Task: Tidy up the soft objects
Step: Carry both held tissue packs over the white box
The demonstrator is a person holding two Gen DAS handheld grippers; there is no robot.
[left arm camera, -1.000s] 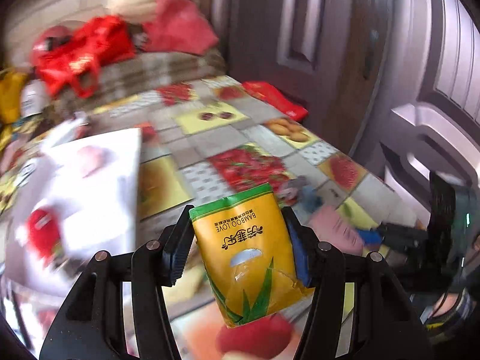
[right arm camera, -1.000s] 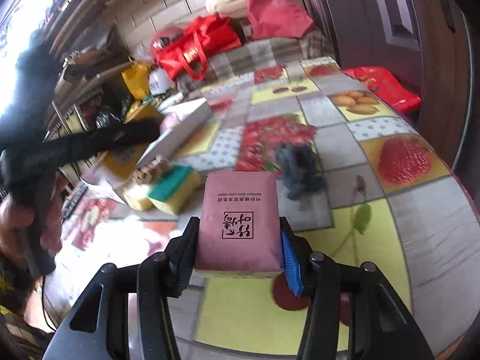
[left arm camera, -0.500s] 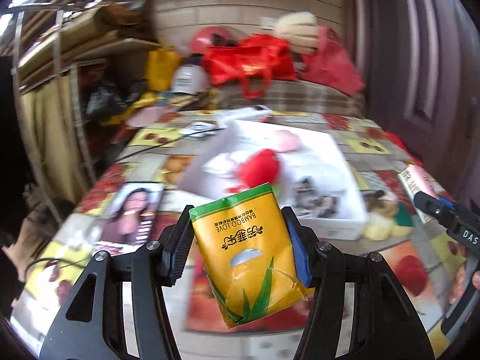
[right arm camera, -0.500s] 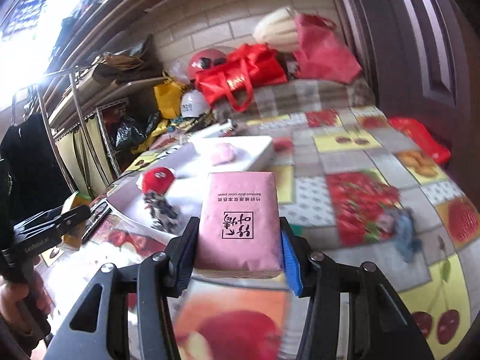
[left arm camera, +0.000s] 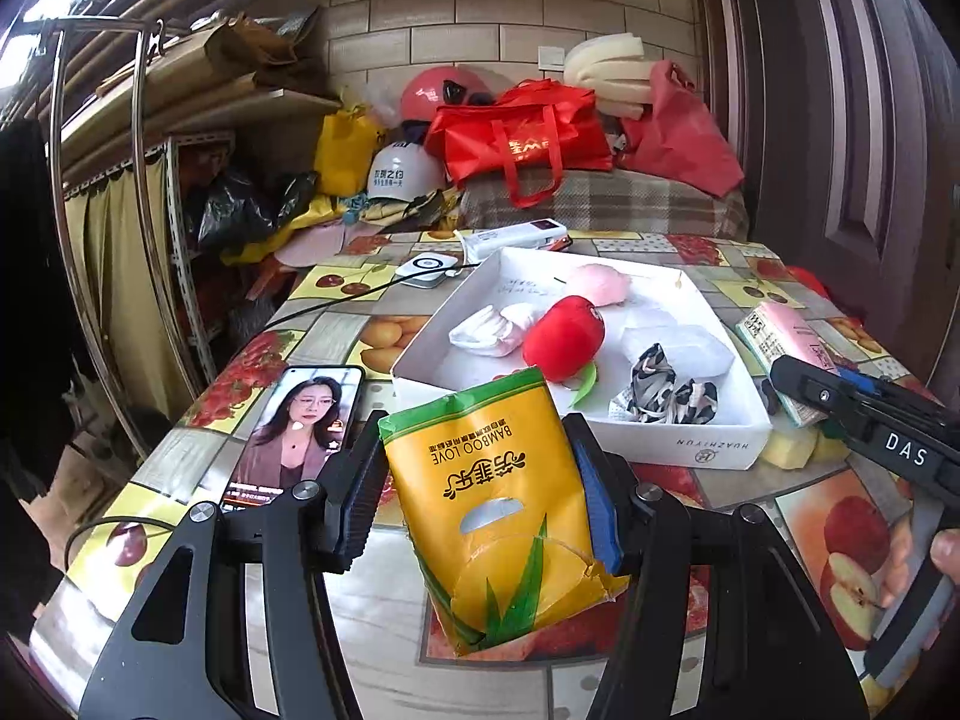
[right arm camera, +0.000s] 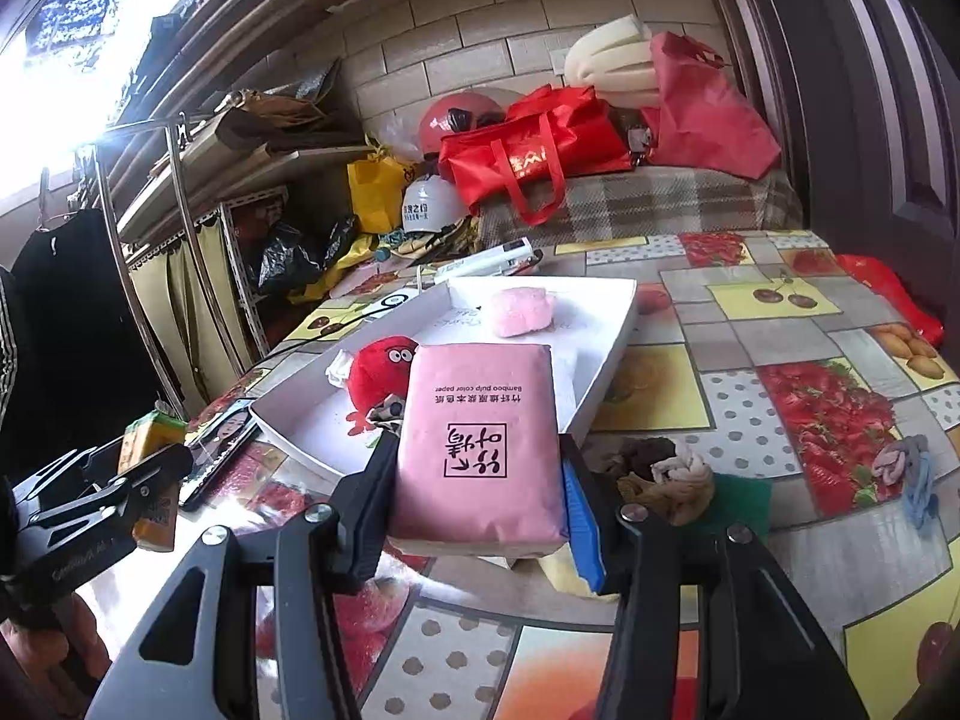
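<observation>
While the left gripper (left arm camera: pixel 483 504) clamps a yellow tissue pack (left arm camera: pixel 501 498) near the white box (left arm camera: pixel 690 438), the right gripper (right arm camera: pixel 477 486) grips a pink tissue pack (right arm camera: pixel 477 444).

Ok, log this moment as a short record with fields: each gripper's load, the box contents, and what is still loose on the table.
left gripper: shut on yellow tissue pack
right gripper: shut on pink tissue pack
white box: open, on the fruit-print table
in box: red plush toy, pink soft lump, white cloth, patterned scrunchie
loose on table: phone, knotted fabric bundle, blue-grey cloth
</observation>
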